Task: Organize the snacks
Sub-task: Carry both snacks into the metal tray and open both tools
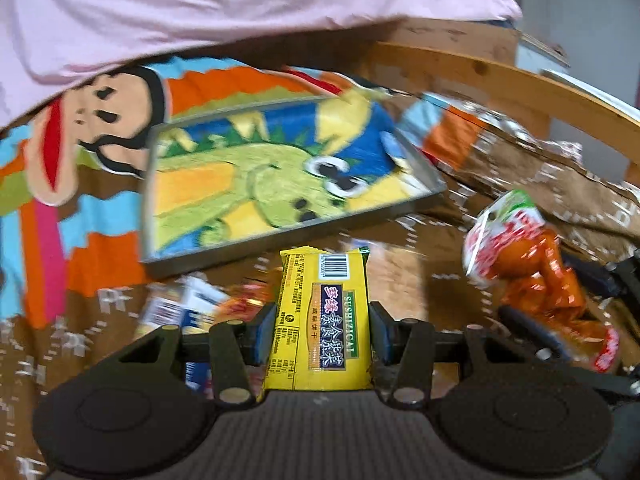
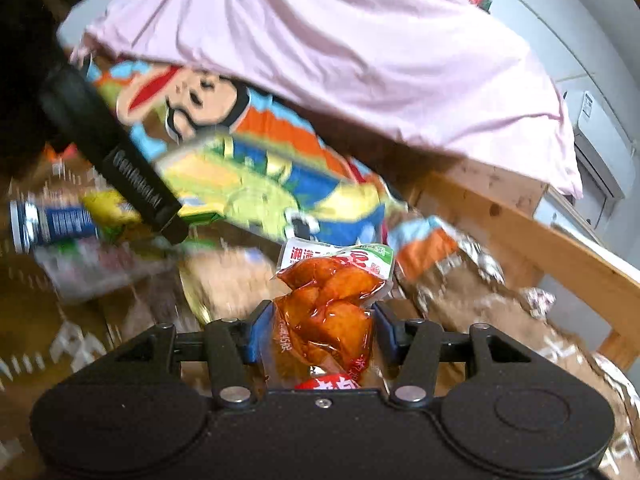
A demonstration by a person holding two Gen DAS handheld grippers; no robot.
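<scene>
Bedding fills both views: a pink sheet (image 1: 240,8) hangs over a cartoon blanket (image 1: 100,128), and beside them runs a wooden bed rail (image 1: 500,80). On the blanket sits a shallow metal tray (image 1: 420,168) lined with a dinosaur towel (image 1: 260,176), and it looks empty of snacks. Loose packets lie scattered on the brown patterned cover (image 1: 400,272) in front of it. Your left gripper (image 1: 322,332) has its fingers narrowed on a yellow cracker packet (image 1: 324,320), held upright. Your right gripper (image 2: 324,332) pinches an orange vacuum-sealed snack pouch (image 2: 328,304) across its middle. Both views are blurred, so fine contact is hard to judge. The slick pouch bulges above the pads and could slide out if you swing quickly. The tray rests on soft bedding, so a packet dropped onto its rim could tip it.
</scene>
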